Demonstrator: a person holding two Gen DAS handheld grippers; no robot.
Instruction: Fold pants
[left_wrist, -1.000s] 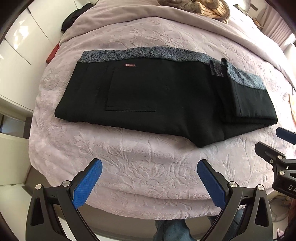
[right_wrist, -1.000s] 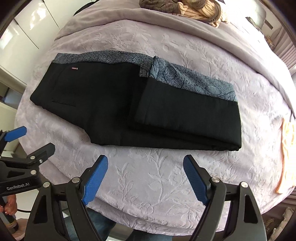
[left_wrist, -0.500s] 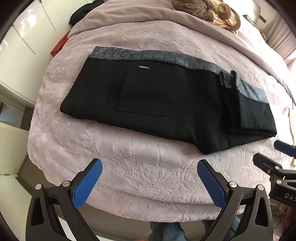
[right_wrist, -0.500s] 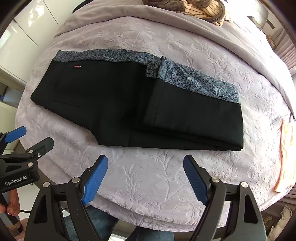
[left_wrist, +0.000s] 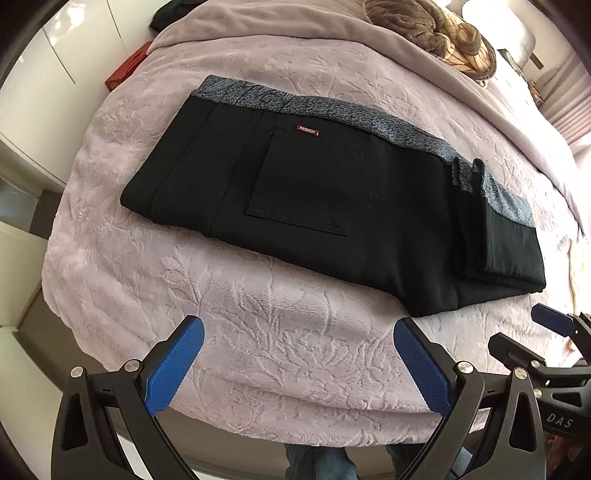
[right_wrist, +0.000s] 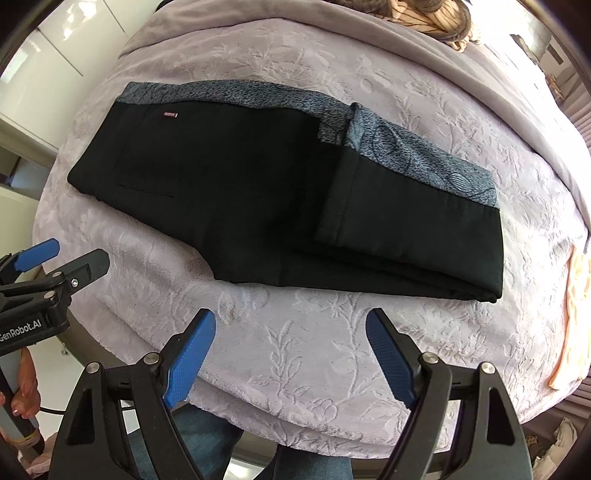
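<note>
Black pants (left_wrist: 332, 206) with a grey patterned side band lie flat on the lilac bedspread (left_wrist: 258, 332), back pocket up, the leg ends folded back over the right part (right_wrist: 413, 221). My left gripper (left_wrist: 297, 350) hangs open above the near bed edge, short of the pants, nothing between its blue pads. My right gripper (right_wrist: 291, 347) is open too, over the bedspread just in front of the pants' lower hem (right_wrist: 258, 280). Each gripper shows at the other view's side: the right one (left_wrist: 546, 332), the left one (right_wrist: 55, 266).
A crumpled brown and striped cloth heap (left_wrist: 436, 33) lies at the head of the bed. White cupboards (left_wrist: 55, 74) stand left of the bed. A pale peach cloth (right_wrist: 572, 317) lies at the bed's right edge. The person's jeans-clad legs (right_wrist: 207, 435) stand at the near edge.
Both views have shifted: the pants now sit further right and lower in the left wrist view and slightly larger in the right wrist view. Both grippers stay open and the pants lie unchanged.
</note>
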